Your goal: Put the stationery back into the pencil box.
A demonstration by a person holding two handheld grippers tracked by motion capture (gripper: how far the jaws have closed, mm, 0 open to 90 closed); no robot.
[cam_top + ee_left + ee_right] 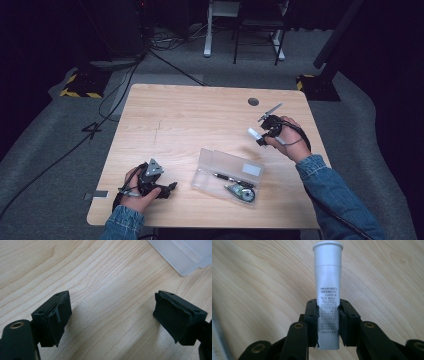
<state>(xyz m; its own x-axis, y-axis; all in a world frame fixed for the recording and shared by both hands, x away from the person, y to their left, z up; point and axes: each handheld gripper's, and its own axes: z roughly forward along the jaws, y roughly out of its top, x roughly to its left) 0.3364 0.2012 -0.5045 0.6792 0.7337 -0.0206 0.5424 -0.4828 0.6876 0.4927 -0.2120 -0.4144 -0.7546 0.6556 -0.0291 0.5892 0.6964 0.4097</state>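
My right gripper (261, 135) is shut on a white glue stick (327, 295) with small printed text, lifted above the wooden table (200, 115) at the right side; its capped end (252, 132) points away from the jaws. In the right gripper view the two pads press on the stick's lower half. My left gripper (167, 190) rests near the table's front left, open, with bare wood between its wide-apart pads (56, 317). A clear plastic pencil case (227, 175) lies between the hands, holding a pen and a small round item; its corner (185, 255) appears in the left gripper view.
A round cable hole (253, 101) sits near the table's far edge. Beyond the table are cables on grey carpet, a chair and desk legs (245, 35), and yellow-black striped stand bases (80, 85) at both far corners.
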